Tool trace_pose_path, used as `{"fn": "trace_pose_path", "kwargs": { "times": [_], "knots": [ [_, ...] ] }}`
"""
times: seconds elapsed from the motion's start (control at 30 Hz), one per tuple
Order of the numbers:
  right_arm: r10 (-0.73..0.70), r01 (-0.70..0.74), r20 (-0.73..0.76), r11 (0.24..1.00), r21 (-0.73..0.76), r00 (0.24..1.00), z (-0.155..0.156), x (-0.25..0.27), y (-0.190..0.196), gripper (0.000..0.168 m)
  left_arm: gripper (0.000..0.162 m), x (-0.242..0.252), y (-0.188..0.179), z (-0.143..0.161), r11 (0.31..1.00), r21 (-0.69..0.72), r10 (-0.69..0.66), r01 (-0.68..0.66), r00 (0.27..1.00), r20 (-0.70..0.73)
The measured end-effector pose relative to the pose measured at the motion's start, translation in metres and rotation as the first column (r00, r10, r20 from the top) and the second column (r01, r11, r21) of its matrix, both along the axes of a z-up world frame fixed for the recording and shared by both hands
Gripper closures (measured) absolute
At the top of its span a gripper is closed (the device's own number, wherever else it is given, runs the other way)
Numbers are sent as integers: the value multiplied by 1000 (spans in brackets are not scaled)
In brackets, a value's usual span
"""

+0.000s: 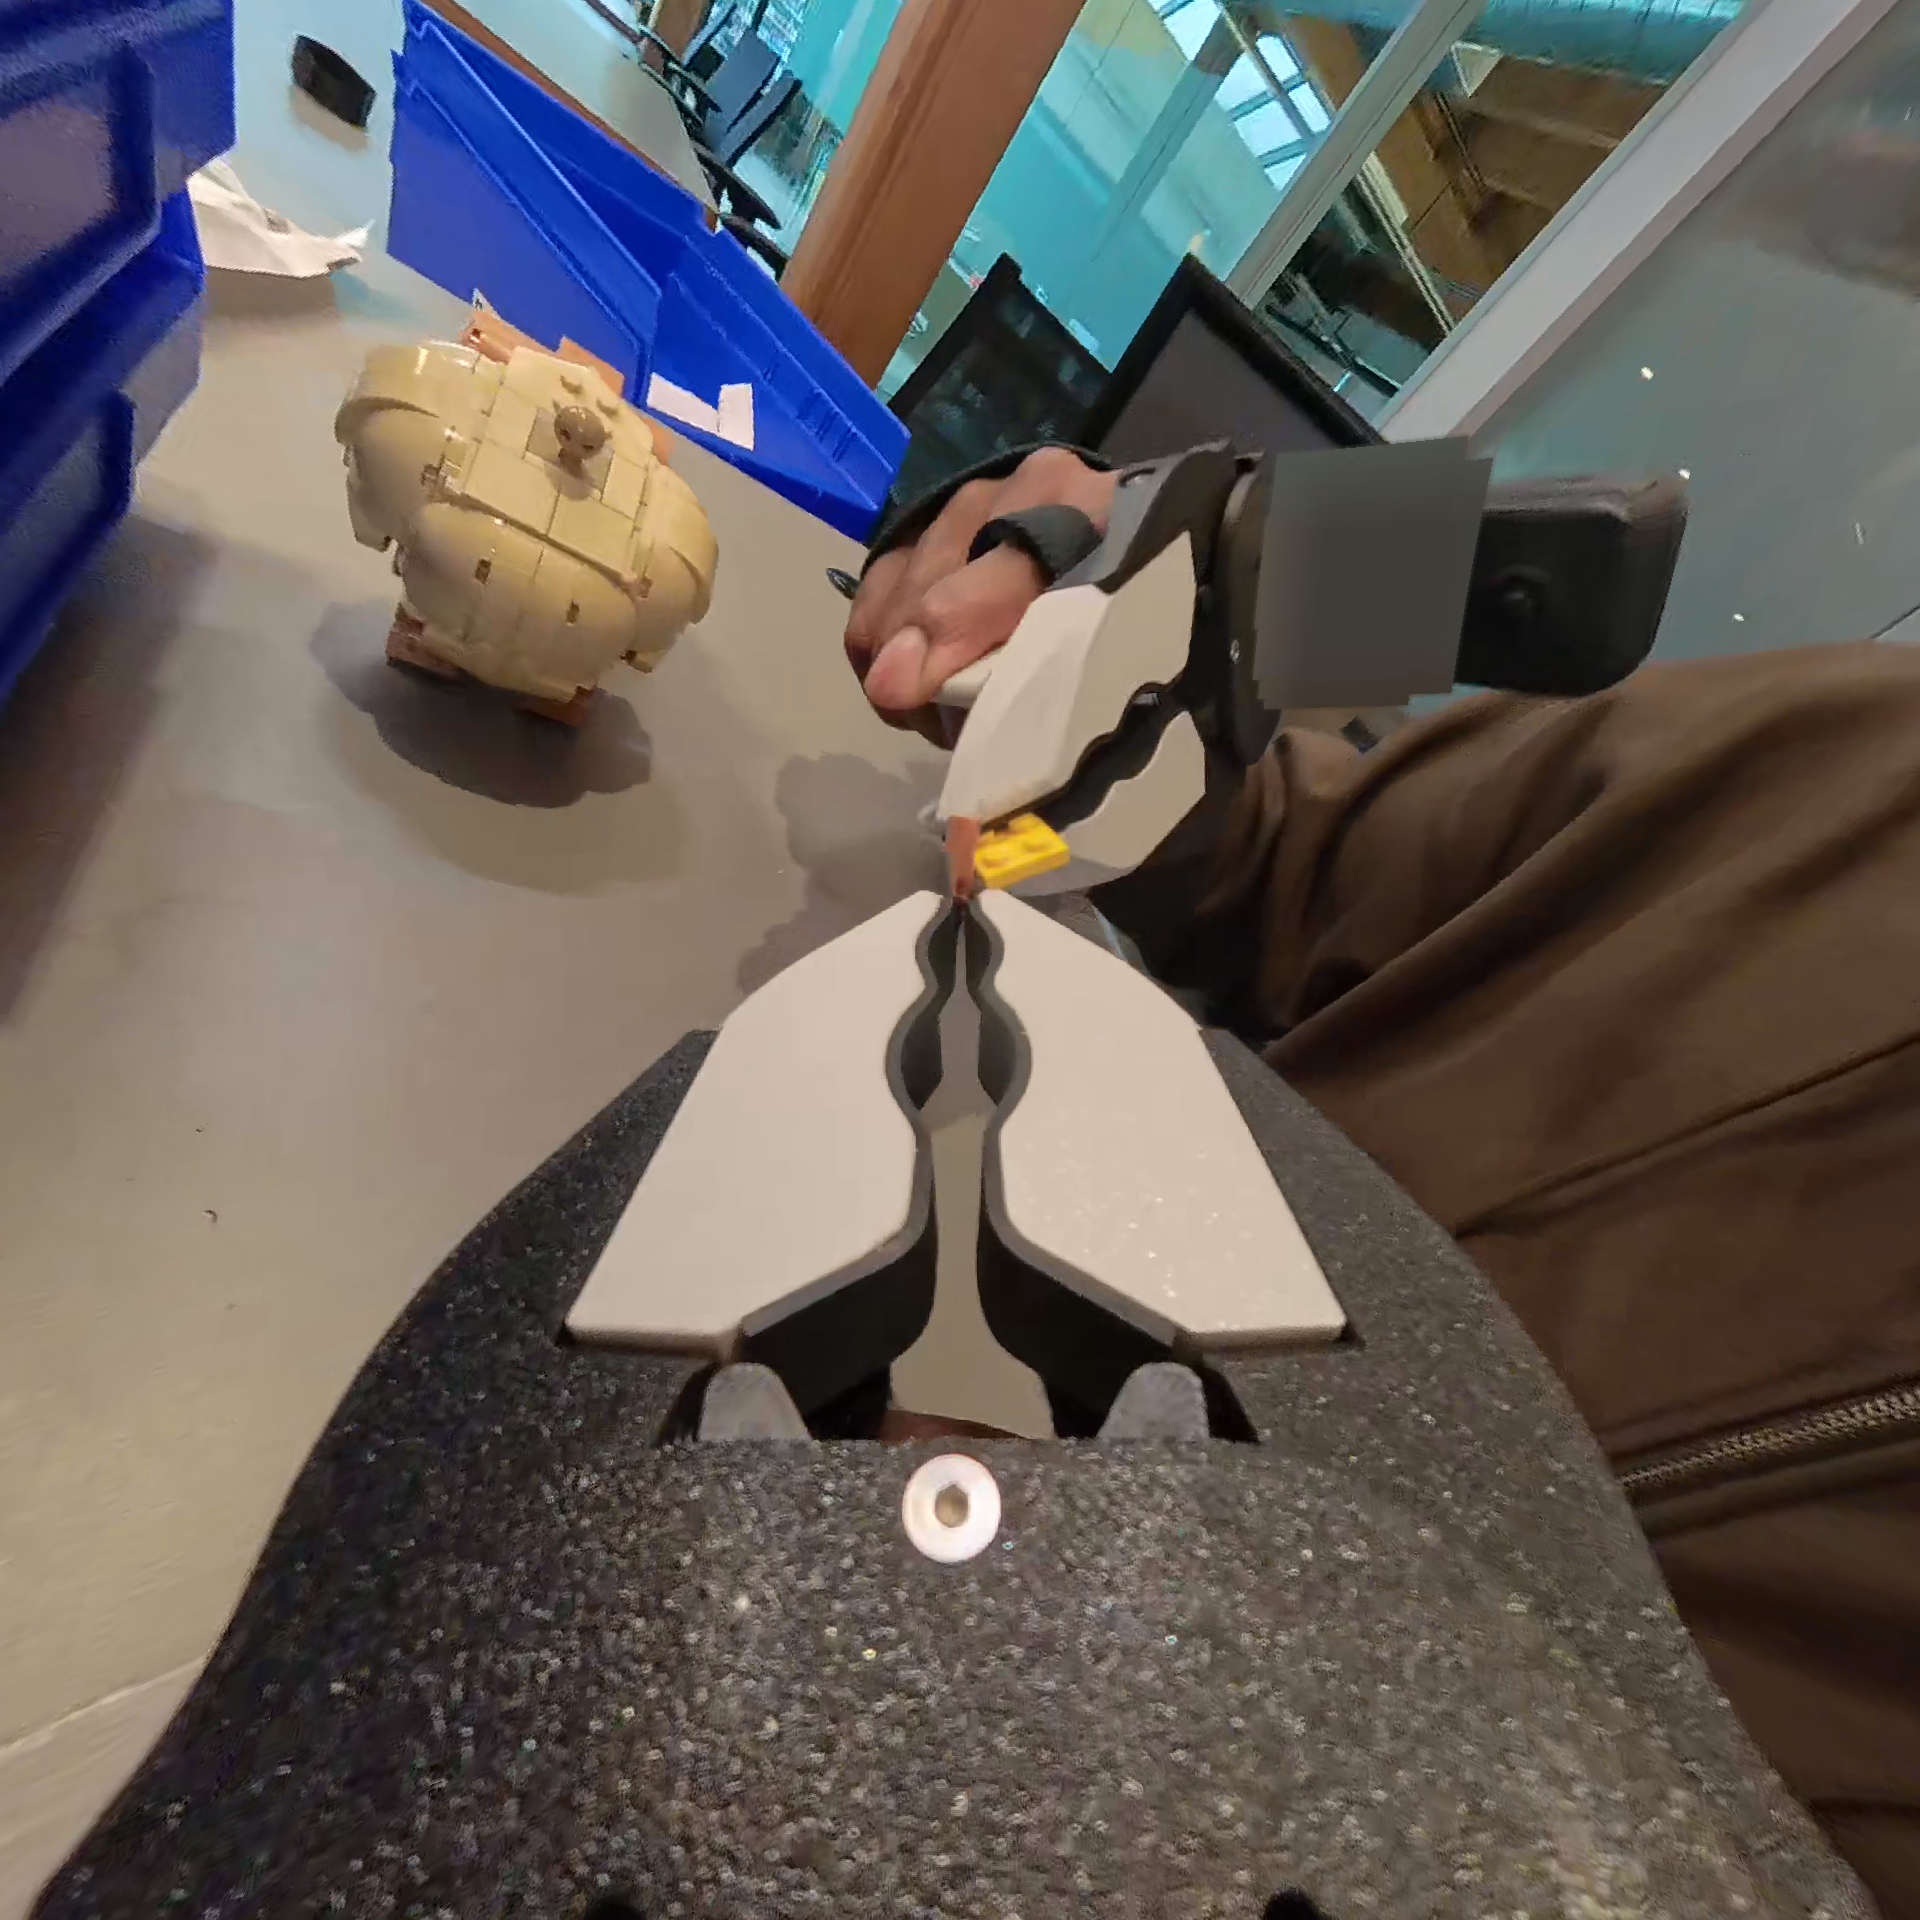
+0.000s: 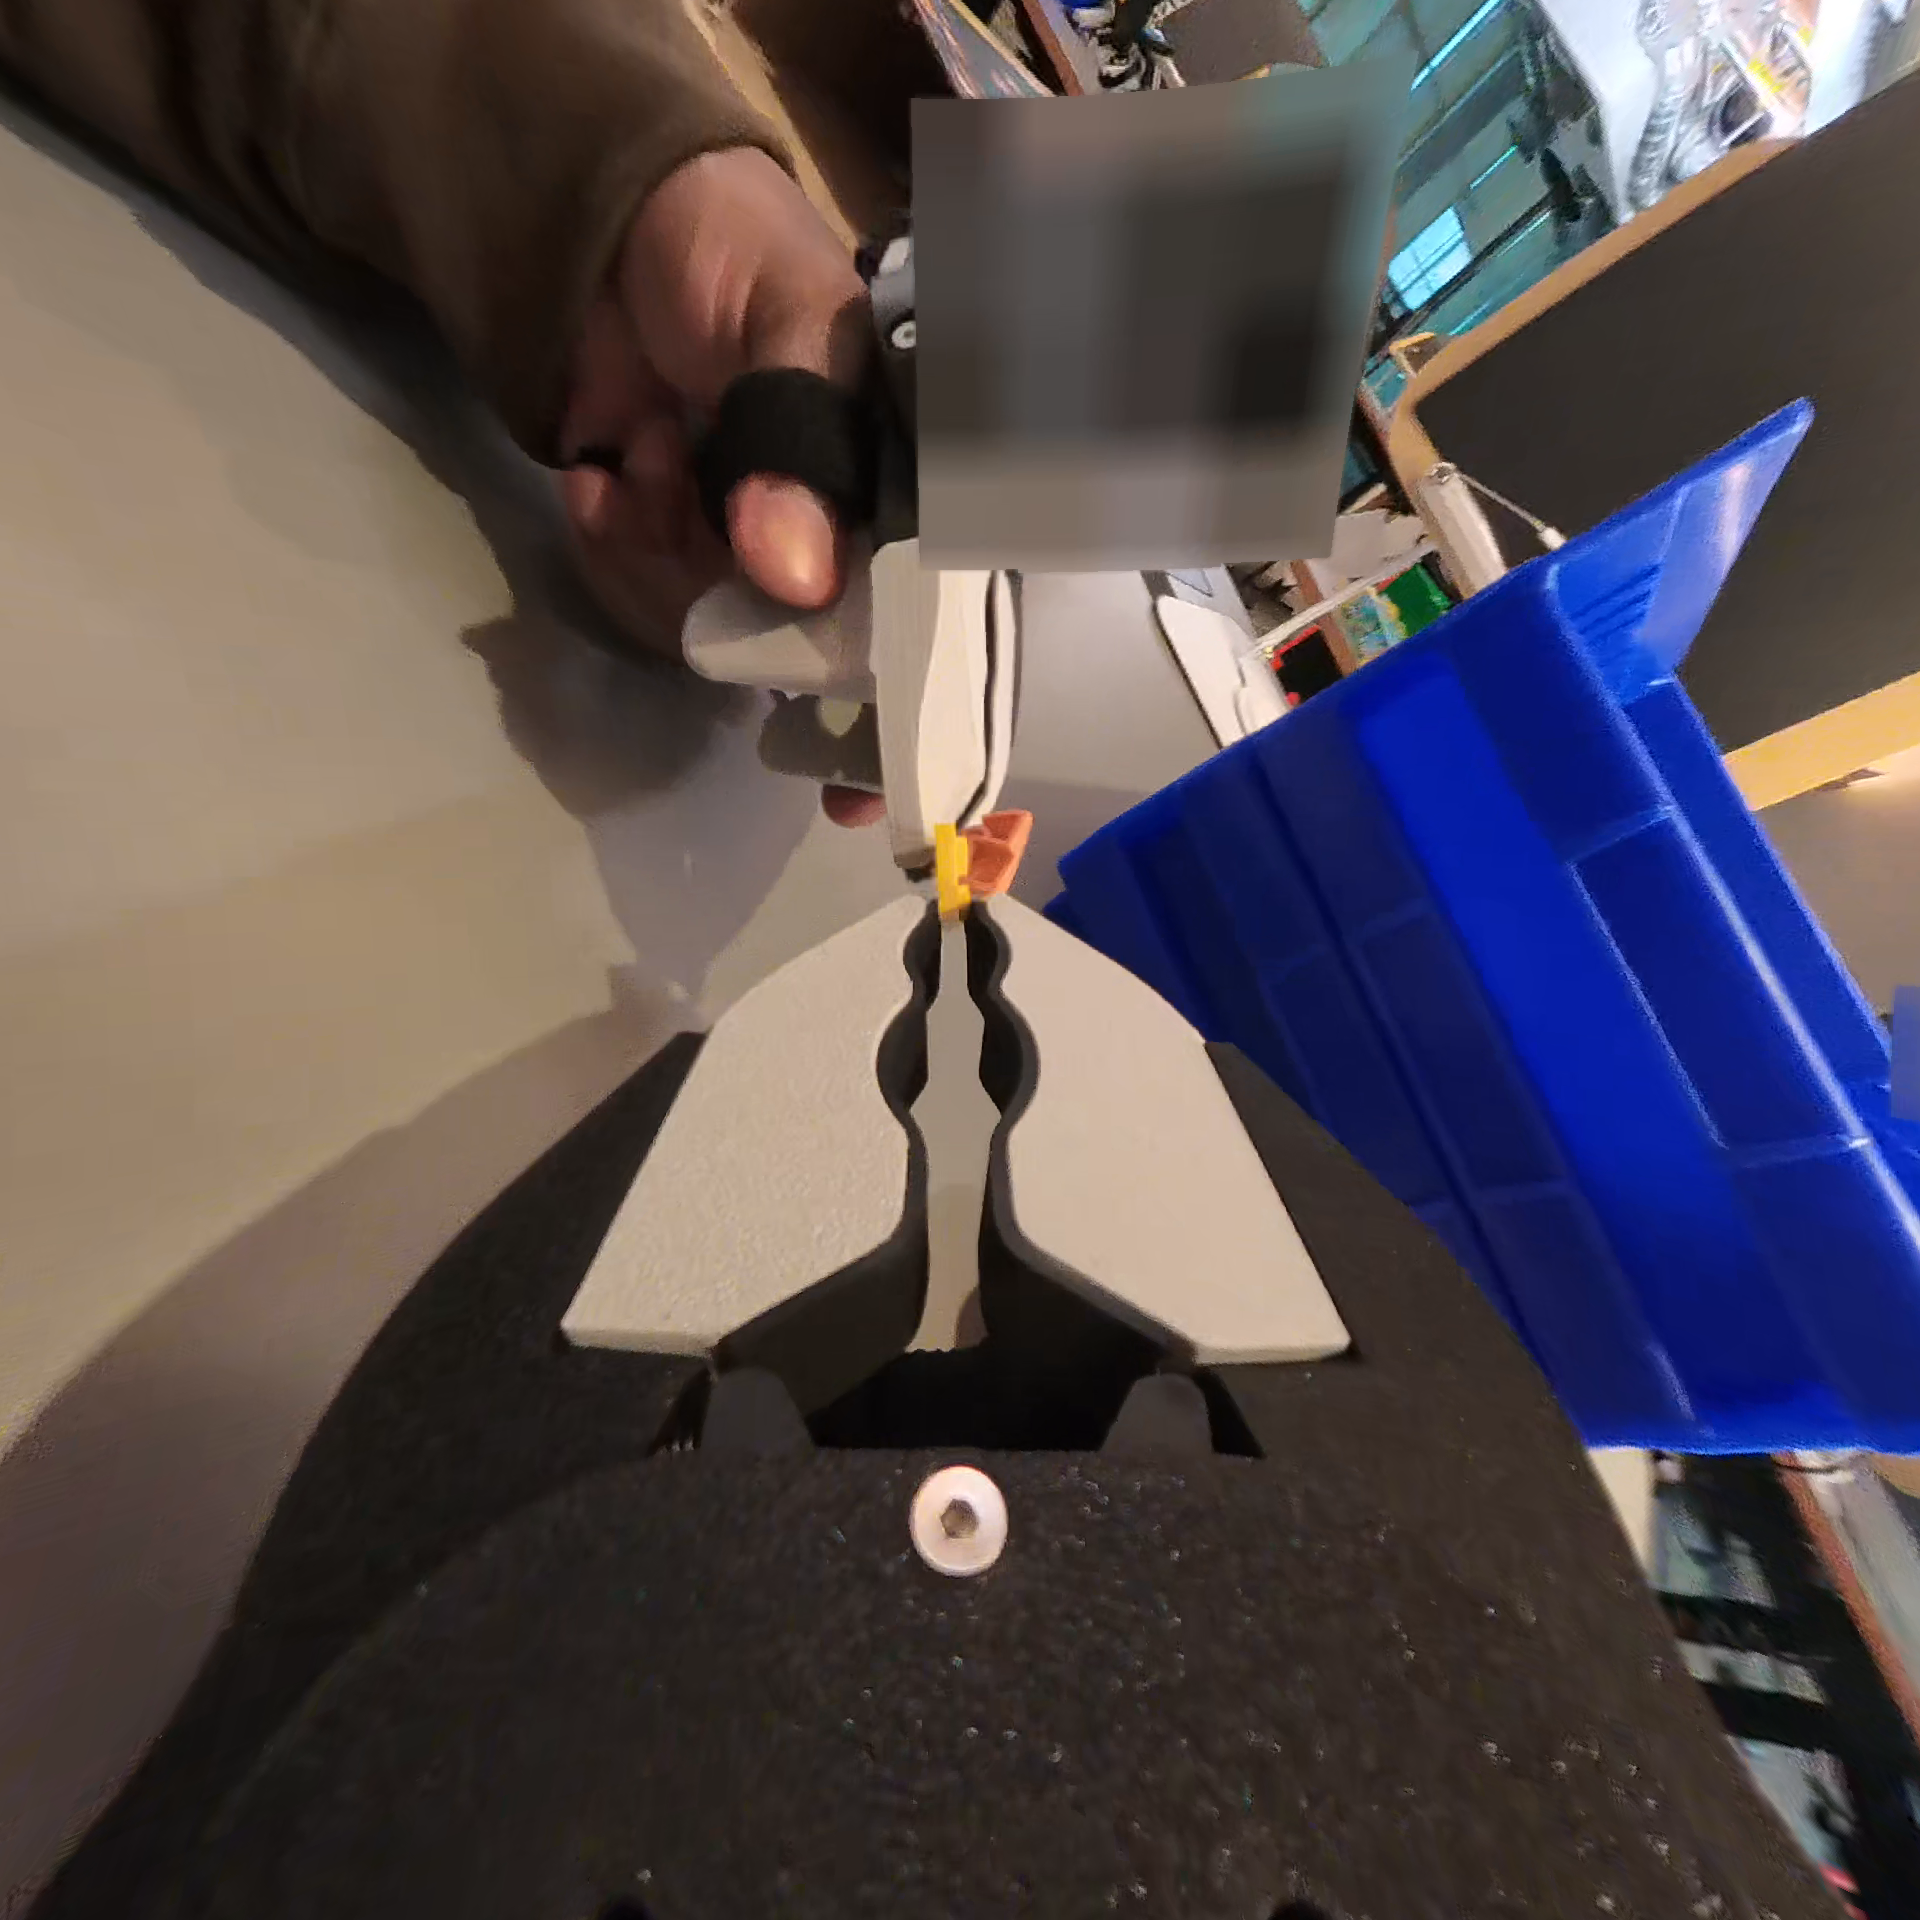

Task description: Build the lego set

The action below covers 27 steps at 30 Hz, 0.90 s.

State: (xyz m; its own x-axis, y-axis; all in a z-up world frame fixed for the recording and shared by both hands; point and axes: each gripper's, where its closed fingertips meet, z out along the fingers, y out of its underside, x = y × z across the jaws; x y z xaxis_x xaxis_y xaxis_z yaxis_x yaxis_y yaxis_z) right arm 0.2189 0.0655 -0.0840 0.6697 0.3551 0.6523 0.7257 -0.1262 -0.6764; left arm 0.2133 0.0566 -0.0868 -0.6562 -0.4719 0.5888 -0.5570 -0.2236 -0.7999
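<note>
A brown piece (image 1: 961, 864) is pinched in the closed left hand-held gripper (image 1: 958, 909); a yellow plate (image 2: 950, 871) is clamped in the right hand-held gripper (image 2: 953, 914), pieces touching above the bench (image 1: 260, 987).

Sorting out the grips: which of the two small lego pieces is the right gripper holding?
The yellow plate, pinched edge-on in the right gripper. The brown piece sits in the left gripper.

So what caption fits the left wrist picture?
Two grippers join a brown piece and yellow plate near the tan model.
</note>
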Motion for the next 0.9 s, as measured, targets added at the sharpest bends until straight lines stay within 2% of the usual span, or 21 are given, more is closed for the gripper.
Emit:
{"fn": "trace_pose_path", "kwargs": {
  "times": [0.13,0.33,0.4,0.5,0.57,0.63,0.7,0.8,0.83,0.9],
  "knots": [
    [19,-24,-160,999,-28,987,-1,-2,-2,163,161,1,-1,-1,998,56,9,-12,999,41],
    [-40,37,-185,999,-20,982,4,9,3,163,161,9,5,-1,986,137,82,-99,989,122],
    [-61,68,-171,997,33,983,25,17,8,163,161,12,9,1,974,176,113,-142,980,166],
    [-142,169,-172,974,151,975,85,43,27,163,161,14,8,-1,960,222,128,-172,972,199],
    [-298,330,-179,924,192,938,128,80,48,163,161,15,4,-6,952,255,120,-170,972,202],
    [-469,492,-160,856,157,868,148,123,68,157,161,14,2,-10,945,280,114,-170,972,205],
    [-542,553,-132,830,70,830,147,145,79,139,161,14,2,-10,939,293,119,-180,970,214],
    [-510,527,-161,845,87,845,144,141,73,136,161,15,8,-5,937,283,141,-205,963,231],
    [-485,503,-177,861,75,857,138,135,68,136,161,15,10,-2,939,274,146,-210,960,238],
    [-350,360,-178,933,25,920,119,109,57,137,161,14,11,6,952,229,145,-204,957,250]
  ]
}}
